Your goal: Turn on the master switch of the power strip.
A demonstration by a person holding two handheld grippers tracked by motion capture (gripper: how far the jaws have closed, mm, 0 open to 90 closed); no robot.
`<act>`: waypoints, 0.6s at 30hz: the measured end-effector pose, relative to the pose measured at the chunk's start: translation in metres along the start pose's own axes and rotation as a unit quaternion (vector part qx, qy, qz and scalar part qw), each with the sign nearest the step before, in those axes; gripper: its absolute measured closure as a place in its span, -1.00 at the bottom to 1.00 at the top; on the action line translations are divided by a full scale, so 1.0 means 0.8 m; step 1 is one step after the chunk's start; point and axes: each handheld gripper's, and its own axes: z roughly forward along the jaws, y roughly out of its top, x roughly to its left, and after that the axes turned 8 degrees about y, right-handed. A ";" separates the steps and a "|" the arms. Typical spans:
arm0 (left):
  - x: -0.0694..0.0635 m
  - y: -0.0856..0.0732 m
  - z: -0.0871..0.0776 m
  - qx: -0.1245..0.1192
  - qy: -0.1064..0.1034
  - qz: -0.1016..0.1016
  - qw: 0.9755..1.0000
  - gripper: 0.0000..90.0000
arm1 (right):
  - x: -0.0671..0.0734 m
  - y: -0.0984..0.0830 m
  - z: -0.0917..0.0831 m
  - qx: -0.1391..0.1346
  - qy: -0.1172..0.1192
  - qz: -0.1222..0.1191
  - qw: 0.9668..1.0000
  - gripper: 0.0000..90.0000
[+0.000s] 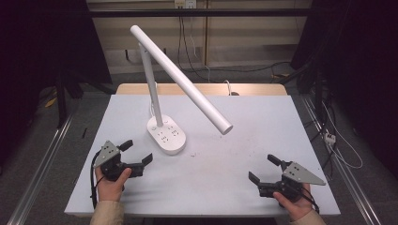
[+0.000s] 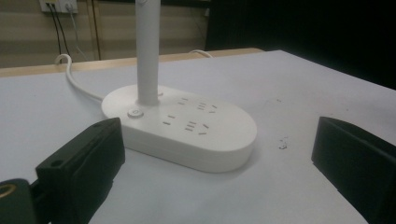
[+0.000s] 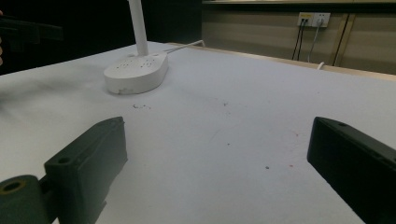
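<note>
A: What sits nearest the person?

B: Two hands at the near edge of the table, each holding a gripper. The left gripper is at the near left, its jaws spread apart with nothing between them. The right gripper is at the near right, jaws likewise wide apart and empty.

A: And the lamp?

B: The lamp stands just beyond the left gripper, slightly to its right. In the left gripper view its oval white base lies close ahead of the jaws, more toward the left one, not touching either. The base carries sockets and a small round button beside the upright pole.

A: How far is it from the right gripper?

B: Well apart. In the right gripper view the base is off in the distance to the upper left, with bare table between.

A: What about the top of the lamp?

B: From the top of the pole a long white tube slopes down toward the right, ending above the middle of the table.

A: Anything farther back?

B: A white cord runs from the base toward the far edge, and wall sockets with plugged cables show behind the table
</note>
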 end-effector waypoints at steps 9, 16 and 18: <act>0.004 0.003 0.012 0.006 0.013 -0.004 1.000 -0.94 | 0.000 0.000 0.000 0.000 0.001 -0.003 1.000 -0.90; 0.008 0.007 0.019 0.001 0.015 -0.006 1.000 -0.94 | 0.000 0.000 0.000 0.000 0.001 -0.005 1.000 -0.90; 0.009 0.007 0.021 0.000 0.017 -0.008 1.000 -0.94 | 0.000 0.000 0.000 0.000 0.001 -0.005 1.000 -0.90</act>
